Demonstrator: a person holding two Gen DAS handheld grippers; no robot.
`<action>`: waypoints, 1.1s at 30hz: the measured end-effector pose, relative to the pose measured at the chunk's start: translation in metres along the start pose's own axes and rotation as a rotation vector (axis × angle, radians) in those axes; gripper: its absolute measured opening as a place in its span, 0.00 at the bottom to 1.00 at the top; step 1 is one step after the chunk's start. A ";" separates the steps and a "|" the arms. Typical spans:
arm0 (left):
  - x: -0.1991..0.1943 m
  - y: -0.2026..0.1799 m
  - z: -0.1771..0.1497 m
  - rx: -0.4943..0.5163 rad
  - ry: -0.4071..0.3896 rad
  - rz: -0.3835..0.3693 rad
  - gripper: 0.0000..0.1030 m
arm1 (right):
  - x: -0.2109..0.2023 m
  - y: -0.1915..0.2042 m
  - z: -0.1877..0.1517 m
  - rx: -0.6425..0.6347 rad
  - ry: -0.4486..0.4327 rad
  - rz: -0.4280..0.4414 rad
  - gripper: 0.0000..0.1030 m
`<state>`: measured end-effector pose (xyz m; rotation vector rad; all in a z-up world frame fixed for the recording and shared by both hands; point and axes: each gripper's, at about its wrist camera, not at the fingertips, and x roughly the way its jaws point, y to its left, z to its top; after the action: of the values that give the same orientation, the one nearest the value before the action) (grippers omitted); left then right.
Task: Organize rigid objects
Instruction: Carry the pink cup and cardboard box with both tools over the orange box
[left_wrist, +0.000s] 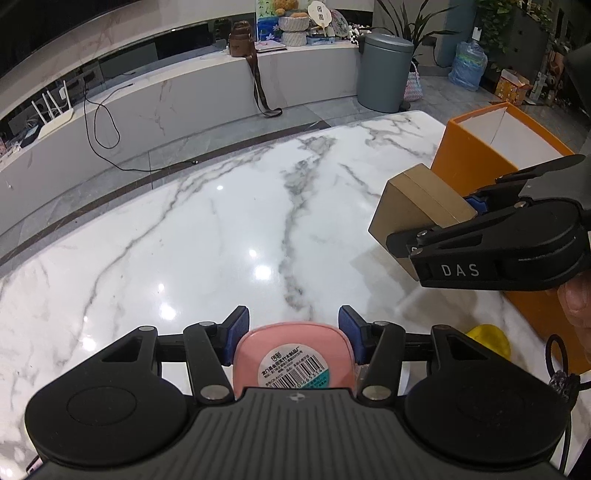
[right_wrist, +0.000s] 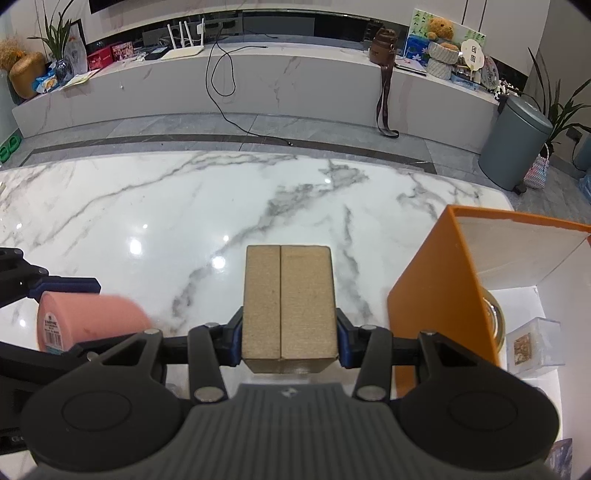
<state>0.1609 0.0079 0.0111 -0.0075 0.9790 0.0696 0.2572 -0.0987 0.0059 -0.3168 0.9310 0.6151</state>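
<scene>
My left gripper (left_wrist: 292, 334) is shut on a pink cup (left_wrist: 293, 354), whose barcode-labelled base faces the camera; the same pink cup (right_wrist: 92, 321) shows at the left of the right wrist view. My right gripper (right_wrist: 290, 338) is shut on a tan box (right_wrist: 290, 302) with a seam down its middle, held above the marble table. In the left wrist view that tan box (left_wrist: 417, 206) hangs in the right gripper (left_wrist: 461, 218) beside the orange box (left_wrist: 480, 147). The orange box (right_wrist: 436, 288) stands open at the right, white inside.
The white marble table (left_wrist: 221, 229) stretches ahead of both grippers. Inside the orange box lie a round glass item (right_wrist: 493, 321) and a small clear case (right_wrist: 535, 347). A yellow object (left_wrist: 491, 339) lies by the orange box. A grey bin (right_wrist: 517, 147) stands on the floor beyond.
</scene>
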 end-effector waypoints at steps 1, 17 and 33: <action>-0.002 -0.001 0.001 0.003 -0.003 0.002 0.59 | -0.002 -0.001 0.000 0.002 -0.003 0.001 0.44; -0.032 -0.027 0.029 0.058 -0.045 0.027 0.59 | -0.042 -0.021 0.002 0.045 -0.071 0.010 0.44; -0.050 -0.076 0.059 0.142 -0.082 0.035 0.59 | -0.088 -0.065 -0.003 0.131 -0.155 0.020 0.44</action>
<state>0.1866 -0.0684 0.0835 0.1413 0.9005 0.0319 0.2562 -0.1826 0.0760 -0.1411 0.8220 0.5854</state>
